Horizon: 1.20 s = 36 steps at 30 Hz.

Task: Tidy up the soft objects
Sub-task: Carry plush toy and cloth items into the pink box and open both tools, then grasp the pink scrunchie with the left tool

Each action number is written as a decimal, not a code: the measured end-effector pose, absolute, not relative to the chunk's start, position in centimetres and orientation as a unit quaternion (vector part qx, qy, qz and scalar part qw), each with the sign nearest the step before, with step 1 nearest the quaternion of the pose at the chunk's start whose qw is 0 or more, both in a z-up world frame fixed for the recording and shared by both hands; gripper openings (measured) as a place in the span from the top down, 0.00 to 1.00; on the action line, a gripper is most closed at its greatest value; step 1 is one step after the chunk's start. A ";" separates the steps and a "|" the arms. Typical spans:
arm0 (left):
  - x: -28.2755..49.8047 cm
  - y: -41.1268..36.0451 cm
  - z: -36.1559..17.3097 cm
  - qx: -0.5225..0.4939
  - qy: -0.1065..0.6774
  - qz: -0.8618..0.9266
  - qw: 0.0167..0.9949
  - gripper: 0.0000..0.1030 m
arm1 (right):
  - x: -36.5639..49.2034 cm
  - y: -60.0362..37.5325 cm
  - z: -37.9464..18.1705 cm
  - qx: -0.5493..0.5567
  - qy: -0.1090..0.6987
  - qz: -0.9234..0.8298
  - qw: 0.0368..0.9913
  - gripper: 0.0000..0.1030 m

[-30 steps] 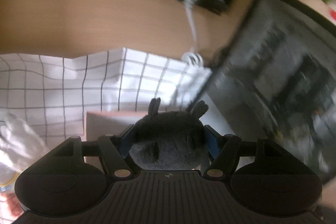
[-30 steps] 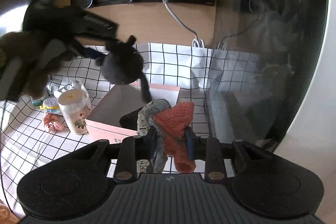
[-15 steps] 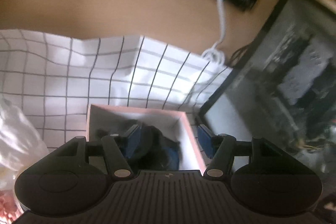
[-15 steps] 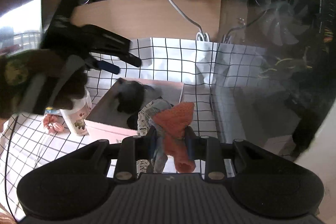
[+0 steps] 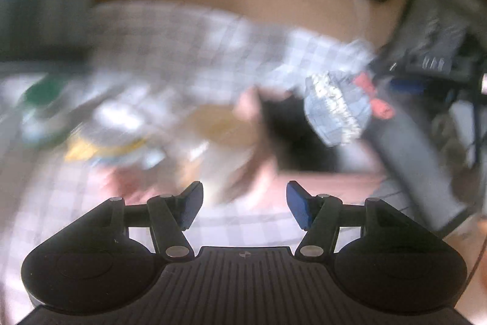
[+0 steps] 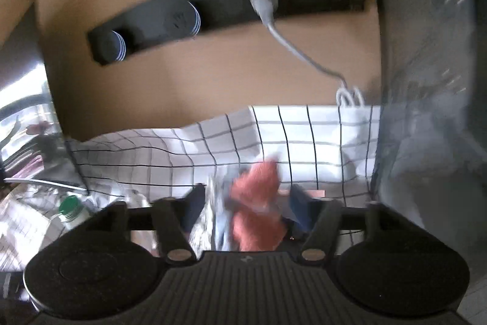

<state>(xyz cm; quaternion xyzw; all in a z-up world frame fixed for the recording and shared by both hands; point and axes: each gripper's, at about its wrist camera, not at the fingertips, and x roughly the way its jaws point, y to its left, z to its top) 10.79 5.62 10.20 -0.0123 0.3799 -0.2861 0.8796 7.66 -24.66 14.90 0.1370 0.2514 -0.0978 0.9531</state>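
While blurred: L gripper (image 5: 243, 203) jaws apart.

The sock (image 6: 258, 203) looked like fuzzy orange-red knit, beside a printed grey-and-white cloth (image 5: 336, 108). The tablecloth (image 6: 304, 136) was soft white fabric with thin black grid lines. The wall (image 6: 197, 75) looked like smooth matt wood. The gripper (image 6: 246, 203) body was matt black ribbed plastic, its screws shiny metal.

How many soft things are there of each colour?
Orange cloth: 1
Grey patterned cloth: 1
Black toy, blurry, in the pink box: 1
Total: 3
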 end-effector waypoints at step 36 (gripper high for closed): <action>20.5 11.7 2.0 -0.066 0.453 -0.159 0.875 0.79 | 2.4 -9.0 7.9 -0.040 0.370 -0.001 0.928 0.26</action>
